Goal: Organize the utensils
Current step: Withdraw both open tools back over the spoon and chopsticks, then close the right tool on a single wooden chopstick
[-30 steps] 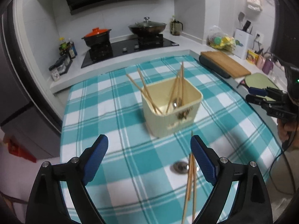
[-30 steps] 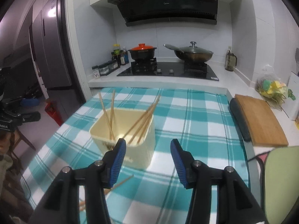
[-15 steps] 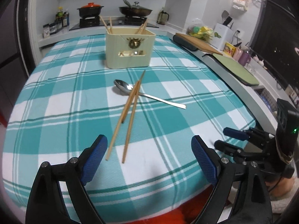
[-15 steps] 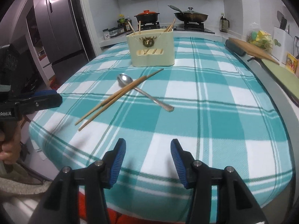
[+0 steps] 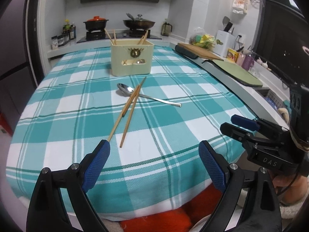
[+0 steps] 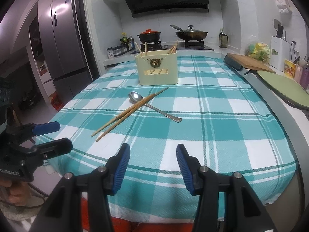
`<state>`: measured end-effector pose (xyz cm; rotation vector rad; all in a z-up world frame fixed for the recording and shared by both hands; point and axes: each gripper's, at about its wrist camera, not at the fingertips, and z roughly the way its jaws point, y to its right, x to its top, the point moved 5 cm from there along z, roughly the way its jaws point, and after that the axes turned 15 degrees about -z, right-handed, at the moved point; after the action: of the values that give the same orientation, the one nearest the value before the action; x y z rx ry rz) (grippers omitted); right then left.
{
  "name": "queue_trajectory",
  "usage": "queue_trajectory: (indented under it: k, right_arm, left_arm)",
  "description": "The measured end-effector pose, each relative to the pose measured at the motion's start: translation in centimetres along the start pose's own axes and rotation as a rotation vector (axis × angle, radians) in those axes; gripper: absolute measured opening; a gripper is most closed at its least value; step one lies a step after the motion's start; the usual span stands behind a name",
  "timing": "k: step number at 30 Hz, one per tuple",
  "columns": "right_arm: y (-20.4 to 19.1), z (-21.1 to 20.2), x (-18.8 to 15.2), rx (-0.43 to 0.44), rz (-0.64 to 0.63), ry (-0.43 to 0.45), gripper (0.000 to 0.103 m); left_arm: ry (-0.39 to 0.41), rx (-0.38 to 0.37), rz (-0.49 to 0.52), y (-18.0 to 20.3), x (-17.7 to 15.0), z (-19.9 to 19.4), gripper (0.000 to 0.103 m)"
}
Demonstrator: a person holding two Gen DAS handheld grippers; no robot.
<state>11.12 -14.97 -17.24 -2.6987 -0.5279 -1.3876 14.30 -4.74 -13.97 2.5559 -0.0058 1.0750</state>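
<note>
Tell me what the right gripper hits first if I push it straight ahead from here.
Probably the checked tablecloth itself: the right gripper is open and aimed over bare cloth. The spoon and loose chopsticks lie left of that line; depth is uncertain.

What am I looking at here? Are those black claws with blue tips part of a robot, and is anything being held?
No robot: a person holds a hand tool with two fingers in each hand, and each tool carries a wide-angle camera looking forward along its fingers. One picture is from the left gripper, the other from the right gripper; each also catches the other tool off to the side. Both are open, held back at the near edge of the table and holding nothing. On the checked tablecloth lie a spoon and two loose chopsticks crossing over it. Behind them stands a cream utensil box with more chopsticks already sticking out of it.
</note>
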Motion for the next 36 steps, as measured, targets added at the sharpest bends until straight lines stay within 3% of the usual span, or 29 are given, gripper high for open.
queue_trajectory:
  k: [9, 21, 26, 31, 36]
  right_arm:
    - [0.9, -0.6, -1.0, -0.022, 0.026, 0.014, 0.051]
    - [1.4, 4.8, -2.5, -0.002, 0.021, -0.102, 0.051]
    - [0.4, 6.7, -1.7, 0.066, -0.01, -0.13, 0.05]
    - [-0.7, 9.6, 1.0, 0.179, -0.012, -0.136, 0.036]
    - [-1.6, 14.3, 4.9, 0.294, 0.056, -0.159, 0.029]
  left_arm:
    - [-0.019, 0.034, -0.031, -1.1, -0.1, 1.1, 0.094]
    - [-0.093, 0.116, -0.136, -6.2, -0.6, 5.7, 0.094]
    - [-0.082, 0.134, -0.212, -8.9, 0.4, 6.2, 0.094]
    - [-0.066, 0.145, -0.239, -10.1, 0.7, 6.4, 0.094]
    - [-0.081, 0.161, -0.254, -11.0, 0.4, 6.9, 0.094]
